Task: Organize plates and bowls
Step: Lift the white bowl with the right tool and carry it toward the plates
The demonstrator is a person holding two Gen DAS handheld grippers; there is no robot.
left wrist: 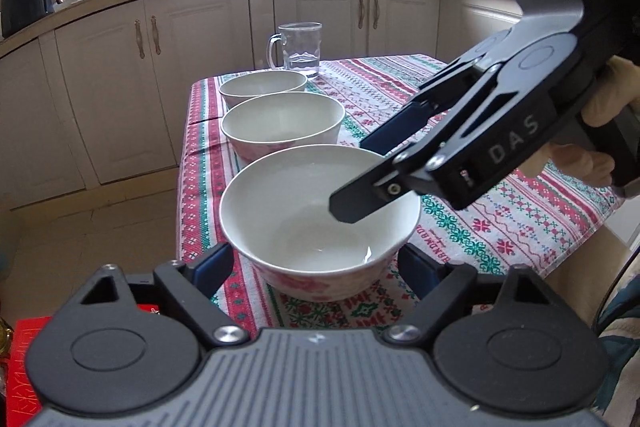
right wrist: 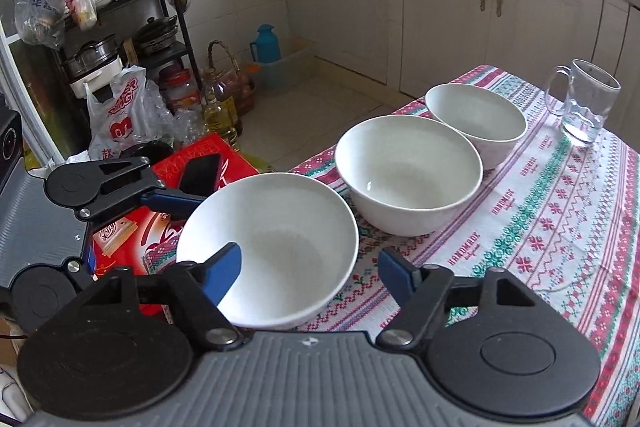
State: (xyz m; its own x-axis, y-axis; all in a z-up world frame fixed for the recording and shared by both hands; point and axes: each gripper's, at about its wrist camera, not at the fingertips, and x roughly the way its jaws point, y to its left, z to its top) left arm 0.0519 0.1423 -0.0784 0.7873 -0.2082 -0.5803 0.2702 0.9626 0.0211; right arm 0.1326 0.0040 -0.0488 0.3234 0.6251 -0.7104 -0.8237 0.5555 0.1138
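Three white bowls stand in a row on the patterned tablecloth: a near bowl (left wrist: 304, 211) (right wrist: 280, 227), a middle bowl (left wrist: 280, 123) (right wrist: 408, 163) and a far bowl (left wrist: 260, 85) (right wrist: 476, 115). My left gripper (left wrist: 316, 255) (right wrist: 204, 185) flanks the near bowl's lower body, with its fingertips (left wrist: 218, 261) right at the wall; contact is unclear. My right gripper (left wrist: 354, 177) (right wrist: 309, 254) straddles that bowl's rim, one finger inside and one outside. A gap shows between the outer pad (right wrist: 396, 273) and the bowl.
A glass mug (left wrist: 300, 47) (right wrist: 584, 107) with a little water stands beyond the far bowl. The table's left edge (left wrist: 188, 187) runs close beside the bowls. A red box (right wrist: 224, 155), bottles and bags crowd the floor there. A hand (left wrist: 608, 99) holds the right gripper.
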